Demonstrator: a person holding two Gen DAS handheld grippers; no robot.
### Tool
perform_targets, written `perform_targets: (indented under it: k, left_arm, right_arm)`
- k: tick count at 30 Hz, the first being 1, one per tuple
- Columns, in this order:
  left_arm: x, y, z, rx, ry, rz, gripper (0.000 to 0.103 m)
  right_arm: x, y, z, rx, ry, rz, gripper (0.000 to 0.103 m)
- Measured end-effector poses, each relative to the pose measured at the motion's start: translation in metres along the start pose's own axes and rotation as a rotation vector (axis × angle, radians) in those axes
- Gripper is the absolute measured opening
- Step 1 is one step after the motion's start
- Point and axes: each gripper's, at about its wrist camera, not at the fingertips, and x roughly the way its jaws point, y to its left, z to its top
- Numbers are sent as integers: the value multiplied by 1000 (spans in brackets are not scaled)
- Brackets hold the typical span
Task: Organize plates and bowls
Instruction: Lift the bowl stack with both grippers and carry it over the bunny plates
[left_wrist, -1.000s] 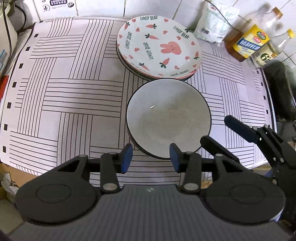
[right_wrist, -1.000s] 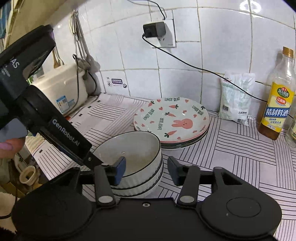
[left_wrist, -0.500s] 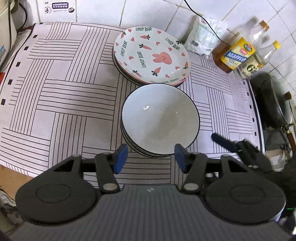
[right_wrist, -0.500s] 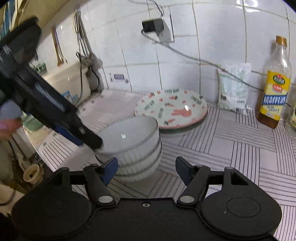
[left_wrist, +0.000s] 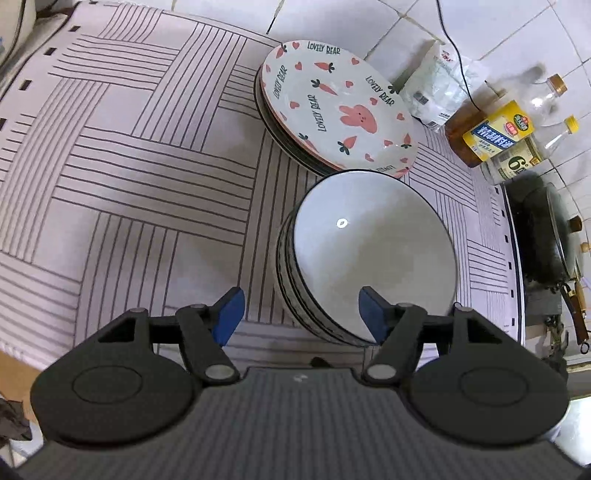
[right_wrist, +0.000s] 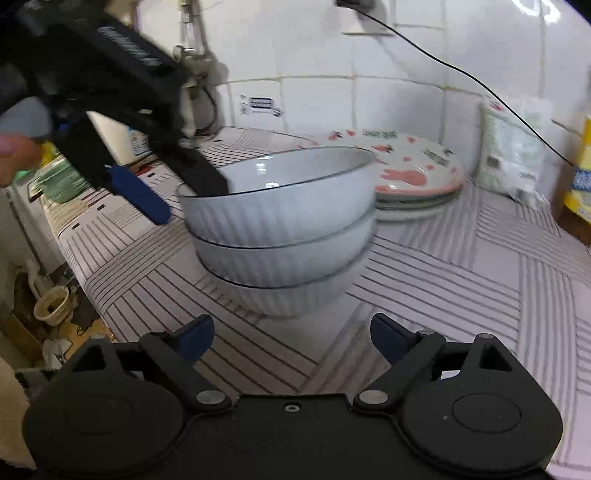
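Both sets of jaws are opening and neither has hold of anything. My left gripper (left_wrist: 299, 314) has its blue pads spread either side of the near rim of the stack of three white ribbed ceramic bowls with thin dark rims (left_wrist: 369, 258); from the right wrist view, one finger looks to reach over the top bowl's rim and the other hangs outside the wall, though I can't tell whether either touches. My right gripper (right_wrist: 291, 336) stands wider, low over the pink line-patterned mat (right_wrist: 443, 280), the bowl stack (right_wrist: 280, 221) just ahead of it and well apart from both pads.

I judge these bowls stiff, glazed and slippery, heavy as a stack, and quick to chip if knocked. The rim is where I would pinch, one pad inside and one outside; the ribbed wall should give a little more bite than the smooth interior.

Behind the bowls, close to them or touching, sits the stack of shallow white plates printed with a pink rabbit, carrots and hearts (left_wrist: 336, 107), beside the tiled wall.
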Motion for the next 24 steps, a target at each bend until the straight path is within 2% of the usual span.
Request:
perform_targets:
  k: [4,6,9,12,16,24]
  left_arm:
    - [14,0,1,38,-21,-17,66]
    - [20,3,2,14,-17,-37,65]
    - [29,4,5,-15,-4,-81,56]
    - [37,3,6,-42,-2,-73,53]
    - [39,8,6,-68,-17,-90,52]
    - [35,2,8,21,0,-85,52]
  right_arm:
    - [11,2,-1,-26,-71,-7,94]
    - [19,-3,0,5,-80,-15,95]
    - [28,-10,-1,56,-83,24,96]
    - [36,-10,2,26,-95,39,97]
    - [45,-16,15,51,-44,81,100]
    - [49,-16,24,44,9,71,99]
